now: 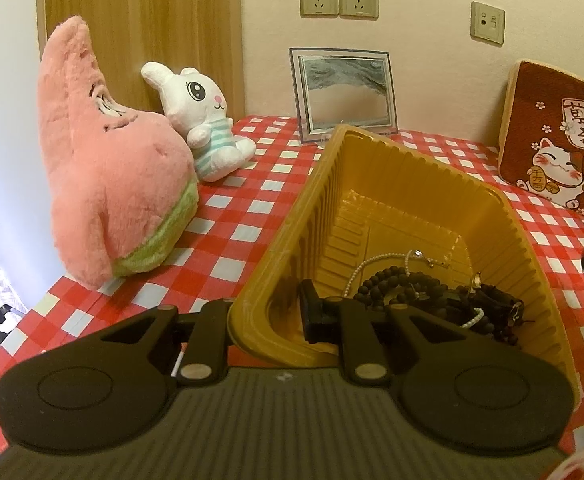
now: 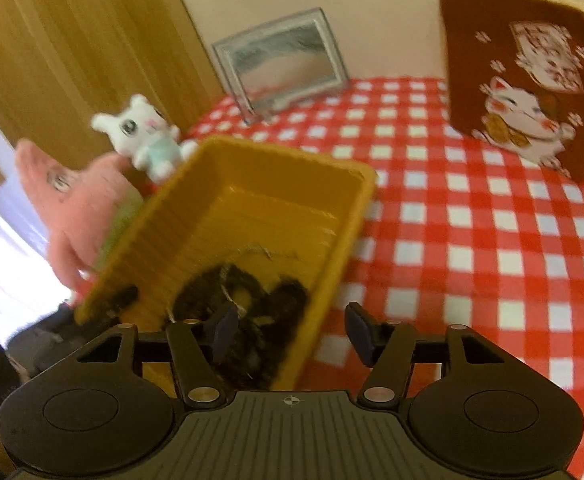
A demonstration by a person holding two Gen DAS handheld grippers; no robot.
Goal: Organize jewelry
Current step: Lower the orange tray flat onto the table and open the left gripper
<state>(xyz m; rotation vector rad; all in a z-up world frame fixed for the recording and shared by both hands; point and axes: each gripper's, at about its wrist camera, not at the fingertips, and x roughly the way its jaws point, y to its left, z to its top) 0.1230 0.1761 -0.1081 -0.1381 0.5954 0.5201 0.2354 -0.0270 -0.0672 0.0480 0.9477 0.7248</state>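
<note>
Jaws first: our left gripper (image 1: 268,316) is clamped on the near left corner of the yellow tray (image 1: 423,168), one finger outside the wall and the other inside, the rim pinched between them. Our right gripper (image 2: 292,330) stands about half open with nothing between its pads; the left finger (image 2: 224,332) hangs over the tray's near end above the beads, the right finger (image 2: 361,332) is outside the tray's right wall, over the cloth. We cannot tell whether either finger touches the tray, as that view is blurred.

We see the tray (image 2: 284,168) tipped, its far end raised off the red and white checked cloth (image 1: 252,196). All the jewelry has gathered at the near, low end: a heap of dark bead strings (image 1: 407,288), a thin pearl strand (image 1: 367,266) looping out towards the far side, a second short run of pale beads (image 1: 473,320) at the right of the heap, and a small ring (image 1: 477,279) on top of the dark beads.

To the left of the tray sits a pink plush star (image 1: 108,148), with a white bunny (image 1: 204,120) just beside it on the far side. Against the far wall stands a picture frame (image 1: 343,88), just behind the tray's far corner. At the far right a red cat cushion (image 1: 555,136) leans on the wall, well apart from the tray
</note>
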